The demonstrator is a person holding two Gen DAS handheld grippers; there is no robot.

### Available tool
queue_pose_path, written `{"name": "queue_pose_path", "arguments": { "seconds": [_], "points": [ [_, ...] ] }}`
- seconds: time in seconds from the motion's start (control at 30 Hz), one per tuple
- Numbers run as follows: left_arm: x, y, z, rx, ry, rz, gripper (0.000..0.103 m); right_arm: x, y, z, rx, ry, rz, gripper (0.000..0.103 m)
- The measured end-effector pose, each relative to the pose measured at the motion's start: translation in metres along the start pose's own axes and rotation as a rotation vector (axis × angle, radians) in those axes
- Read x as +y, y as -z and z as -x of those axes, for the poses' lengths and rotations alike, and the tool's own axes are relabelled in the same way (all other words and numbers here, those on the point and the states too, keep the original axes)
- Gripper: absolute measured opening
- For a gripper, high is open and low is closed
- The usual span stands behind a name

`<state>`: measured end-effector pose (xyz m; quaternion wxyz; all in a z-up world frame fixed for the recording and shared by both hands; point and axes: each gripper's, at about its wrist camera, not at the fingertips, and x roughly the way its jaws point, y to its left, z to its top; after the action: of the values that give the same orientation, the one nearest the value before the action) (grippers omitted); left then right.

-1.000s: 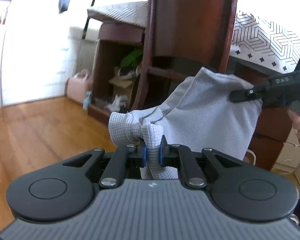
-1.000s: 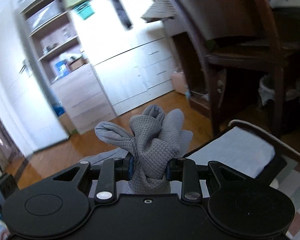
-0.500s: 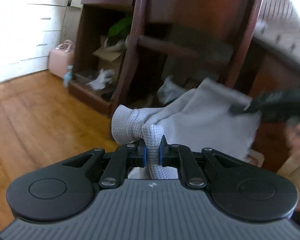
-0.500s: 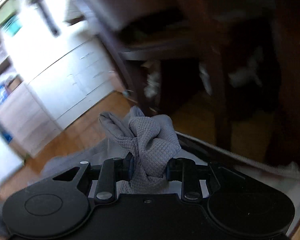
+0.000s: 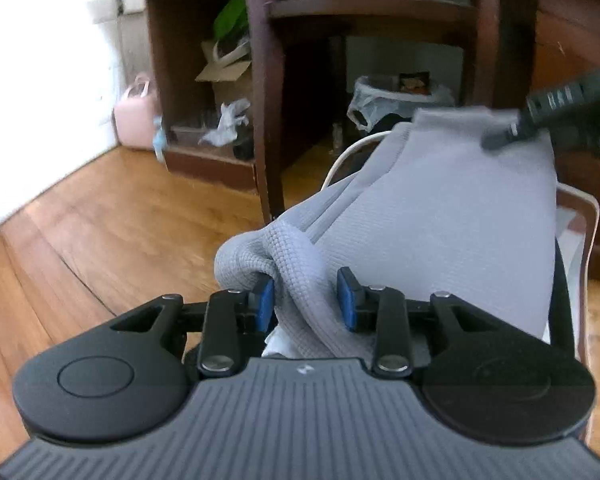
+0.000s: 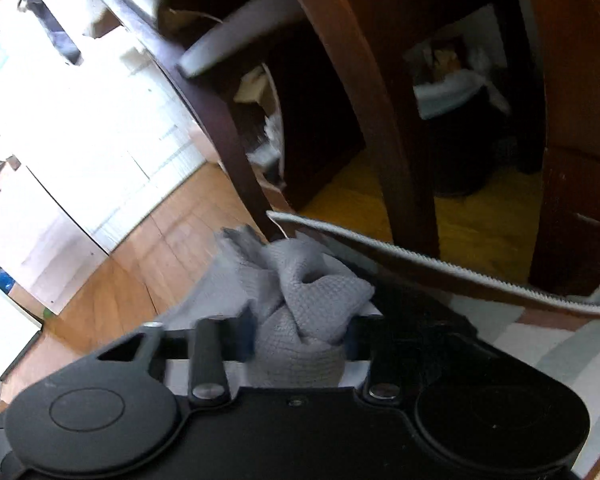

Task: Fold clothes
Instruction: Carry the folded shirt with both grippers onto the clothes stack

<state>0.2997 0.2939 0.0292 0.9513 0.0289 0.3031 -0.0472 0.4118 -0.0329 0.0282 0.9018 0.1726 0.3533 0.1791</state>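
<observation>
The left gripper (image 5: pixel 306 304) is opening its jaws, a bunched corner of the grey waffle-knit cloth (image 5: pixel 440 216) loose between the blue pads (image 5: pixel 265 304); the cloth spans rightward, over a white-rimmed basket (image 5: pixel 588 232), to the right gripper (image 6: pixel 300 334), clamped on another bunched corner

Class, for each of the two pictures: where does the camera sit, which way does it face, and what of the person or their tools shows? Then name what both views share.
Left wrist: sits on the left gripper, whose jaws are opening around the grey garment; faces down over it toward a dark chair; the right gripper shows at the right.
Right wrist: sits on the right gripper, shut on bunched garment; faces chair legs and floor.
Shared: garment, chair, wooden floor.
</observation>
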Motion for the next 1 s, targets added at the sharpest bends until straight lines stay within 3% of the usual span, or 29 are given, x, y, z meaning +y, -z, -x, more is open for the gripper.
{"name": "queue_pose_path", "arguments": {
  "seconds": [0.13,0.17,0.3,0.4,0.47,0.5,0.53,0.57,0.67,0.8,0.83,0.9,1.0],
  "points": [
    [0.007,-0.008,0.005,0.011,0.056,0.064,0.032,0.020,-0.007,0.019,-0.159,-0.017,0.100,0.033],
    [0.007,-0.008,0.004,0.026,0.049,0.063,0.032,0.019,-0.007,0.014,-0.151,-0.008,0.121,0.034],
    [0.003,-0.005,0.018,0.048,0.043,-0.004,0.035,-0.002,-0.012,-0.021,0.106,0.080,0.092,0.052],
    [0.009,-0.006,0.053,-0.026,0.062,0.013,0.041,0.004,-0.018,0.010,0.008,0.134,0.134,0.059],
    [0.009,-0.012,0.072,-0.093,0.081,0.003,0.041,0.012,-0.016,0.037,-0.131,0.210,0.176,0.059],
    [0.007,-0.015,0.079,-0.121,0.089,-0.011,0.041,0.022,-0.007,0.047,-0.189,0.241,0.276,0.049],
    [0.004,-0.018,0.083,-0.143,0.098,-0.023,0.041,0.032,0.002,0.056,-0.242,0.271,0.379,0.022],
    [-0.002,-0.021,0.079,-0.142,0.111,-0.033,0.041,0.044,0.014,0.060,-0.254,0.293,0.497,0.016],
    [-0.019,-0.028,0.064,-0.138,0.151,-0.056,0.041,0.058,0.049,0.063,-0.261,0.225,0.590,0.019],
    [-0.020,-0.020,0.021,-0.053,0.261,0.082,0.041,0.058,0.082,0.041,-0.250,0.201,0.645,0.024],
    [-0.017,-0.014,0.009,-0.016,0.282,0.139,0.041,0.051,0.083,0.034,-0.245,0.205,0.637,0.024],
    [-0.009,0.002,-0.002,-0.021,0.329,0.232,0.041,0.037,0.084,0.018,-0.236,0.213,0.620,0.020],
    [-0.014,0.013,-0.002,-0.047,0.294,0.215,0.041,0.014,0.084,0.007,-0.237,0.191,0.498,0.019]
  ]
}}
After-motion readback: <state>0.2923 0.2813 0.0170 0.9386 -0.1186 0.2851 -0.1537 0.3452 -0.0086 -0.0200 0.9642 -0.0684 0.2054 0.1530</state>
